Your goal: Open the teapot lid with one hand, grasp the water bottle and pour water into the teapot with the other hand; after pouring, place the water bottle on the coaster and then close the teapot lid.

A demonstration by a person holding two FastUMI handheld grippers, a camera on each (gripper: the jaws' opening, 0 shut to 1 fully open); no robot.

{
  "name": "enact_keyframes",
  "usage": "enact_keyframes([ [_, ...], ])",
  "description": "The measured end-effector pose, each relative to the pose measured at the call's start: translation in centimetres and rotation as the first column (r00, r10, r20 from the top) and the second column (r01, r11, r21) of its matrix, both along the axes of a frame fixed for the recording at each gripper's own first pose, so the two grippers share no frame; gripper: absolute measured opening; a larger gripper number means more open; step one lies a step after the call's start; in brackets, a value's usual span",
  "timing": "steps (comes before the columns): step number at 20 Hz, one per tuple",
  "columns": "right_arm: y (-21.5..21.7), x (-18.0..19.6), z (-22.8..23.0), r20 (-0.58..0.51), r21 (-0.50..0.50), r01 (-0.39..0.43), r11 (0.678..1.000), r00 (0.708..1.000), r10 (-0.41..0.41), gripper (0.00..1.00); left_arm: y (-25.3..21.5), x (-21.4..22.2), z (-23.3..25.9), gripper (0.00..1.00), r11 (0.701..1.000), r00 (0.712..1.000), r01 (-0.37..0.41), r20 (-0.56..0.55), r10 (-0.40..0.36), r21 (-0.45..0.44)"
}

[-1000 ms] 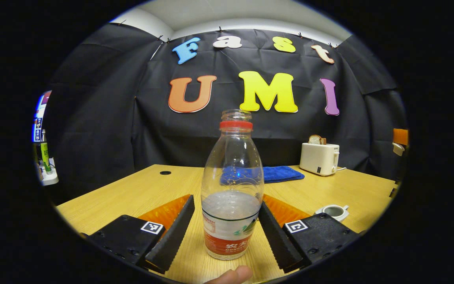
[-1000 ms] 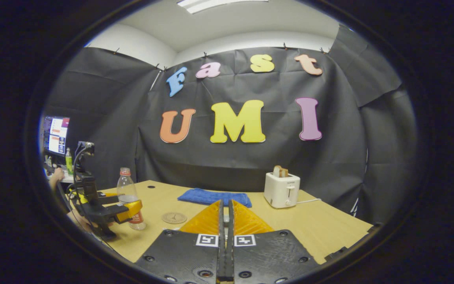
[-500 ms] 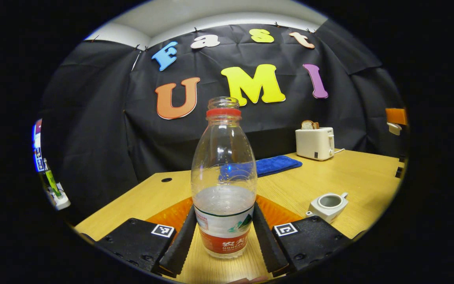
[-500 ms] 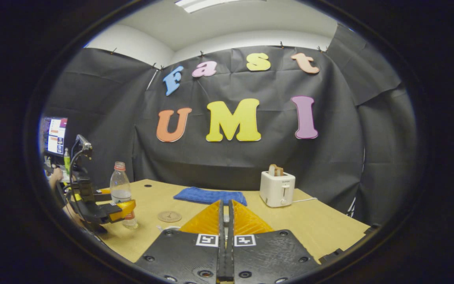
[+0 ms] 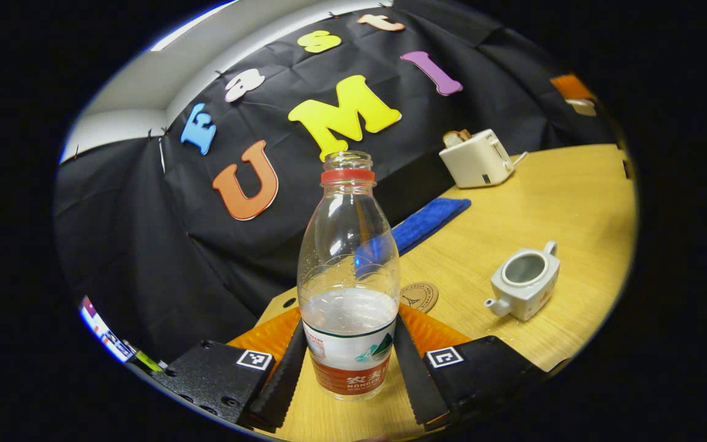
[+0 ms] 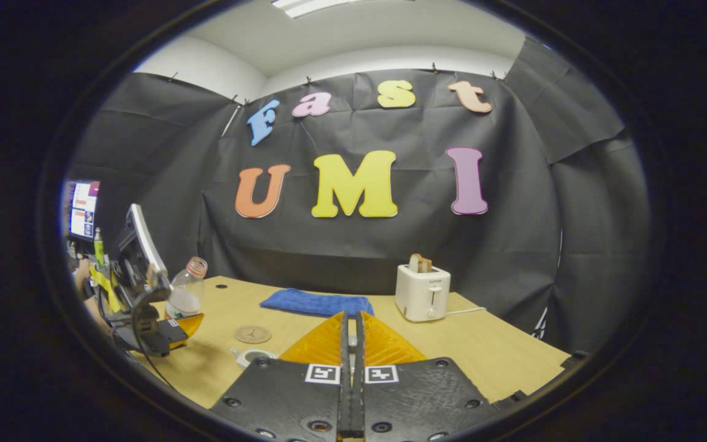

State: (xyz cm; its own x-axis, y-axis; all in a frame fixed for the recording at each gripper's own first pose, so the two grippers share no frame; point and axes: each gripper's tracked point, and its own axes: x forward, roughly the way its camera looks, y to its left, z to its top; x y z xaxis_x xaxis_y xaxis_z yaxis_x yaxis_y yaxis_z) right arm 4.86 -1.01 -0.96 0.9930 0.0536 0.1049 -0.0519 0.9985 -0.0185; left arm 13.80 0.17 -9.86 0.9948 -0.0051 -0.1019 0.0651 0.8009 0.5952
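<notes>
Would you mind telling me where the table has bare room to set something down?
Bare wood lies right of the teapot, running back toward the toaster, and between the toaster and the table edge. It is tighter around the coaster, hemmed by the water bottle, blue towel and teapot.

Item count, both views combined:

- Bottle [image 5: 348, 276]: one.
- Teapot [image 5: 524, 280]: one.
- Coaster [image 5: 418, 296]: one.
- Towel [image 5: 422, 223]: one.
- Toaster [image 5: 475, 158]: one.
- Toast slices in toaster [image 6: 420, 263]: two.
- Table [image 5: 574, 202]: one.
- Grippers: two, left gripper [image 5: 348, 374] and right gripper [image 6: 351, 368].
</notes>
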Motion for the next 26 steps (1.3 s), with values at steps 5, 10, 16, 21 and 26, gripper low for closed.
enact_keyframes([
  [5, -0.4, 0.4, -0.3, -0.010, -0.005, 0.004, 1.000, 1.000, -0.004, 0.00, -0.7, -0.2, -1.0, 0.75, 0.955, 0.999, 0.003, -0.043, 0.010, 0.297],
  [10, -1.2, 0.8, -0.4, -0.018, -0.010, 0.019, 1.000, 1.000, -0.019, 0.00, -1.6, -0.7, -1.0, 0.75, 0.904, 0.997, 0.029, -0.077, 0.004, 0.427],
  [16, -2.2, 1.1, -0.6, -0.023, -0.004, 0.033, 0.999, 0.999, -0.033, 0.02, -1.5, -1.0, -1.4, 0.75, 0.788, 0.988, 0.057, -0.149, 0.045, 0.613],
  [21, -2.6, 1.3, -0.7, -0.029, 0.008, 0.034, 0.999, 0.999, -0.034, 0.02, -1.5, -1.0, -1.4, 0.75, 0.684, 0.984, 0.092, -0.172, 0.050, 0.724],
  [26, -3.3, 1.5, -0.6, -0.027, 0.018, 0.040, 0.999, 0.999, -0.040, 0.00, -1.6, -1.4, -1.7, 0.75, 0.601, 0.982, 0.108, -0.181, 0.061, 0.792],
])
